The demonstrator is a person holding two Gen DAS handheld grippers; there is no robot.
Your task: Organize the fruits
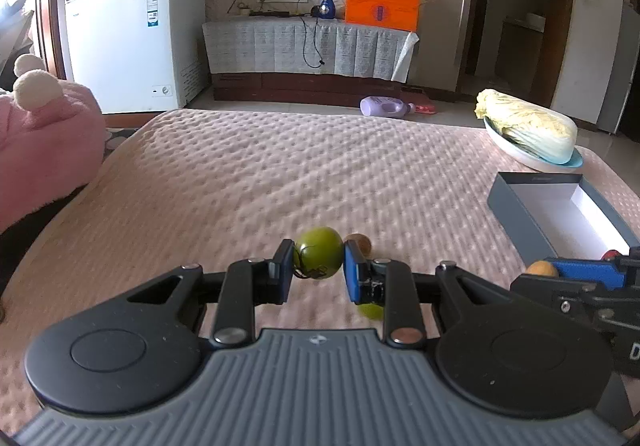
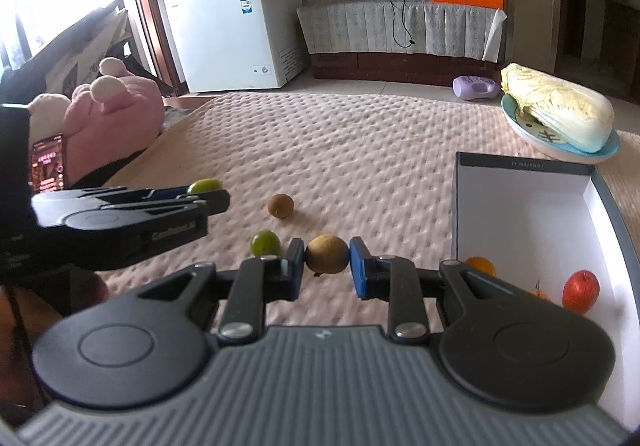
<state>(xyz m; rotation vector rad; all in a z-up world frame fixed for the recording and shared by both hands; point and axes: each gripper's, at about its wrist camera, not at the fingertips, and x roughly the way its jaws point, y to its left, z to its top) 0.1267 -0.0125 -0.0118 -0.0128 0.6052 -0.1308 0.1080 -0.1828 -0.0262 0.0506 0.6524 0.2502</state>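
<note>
the left gripper (image 1: 319, 266) held a round green fruit (image 1: 319, 252) between its blue pads, jaws closed narrow on it, above the pink quilted bed cover (image 1: 280, 174). the right gripper (image 2: 326, 262) gripped a round yellow-brown fruit (image 2: 327, 253) the same way, jaws pressed on both sides of it. on the cover lay a small brown fruit (image 2: 281, 205) farther off and a small green fruit (image 2: 265, 243) nearer, just left of the right gripper. to the right stood an open grey cardboard box with a white inside (image 2: 520, 206); in its near end sat a red round fruit (image 2: 581, 291) and an orange fruit (image 2: 482, 266), partly hidden by the gripper's frame. beyond the box, a pale napa cabbage (image 2: 560, 108) rested on a light blue plate (image 2: 520, 124). a pink plush toy (image 2: 116, 110) lay at the bed's far left edge.
</note>
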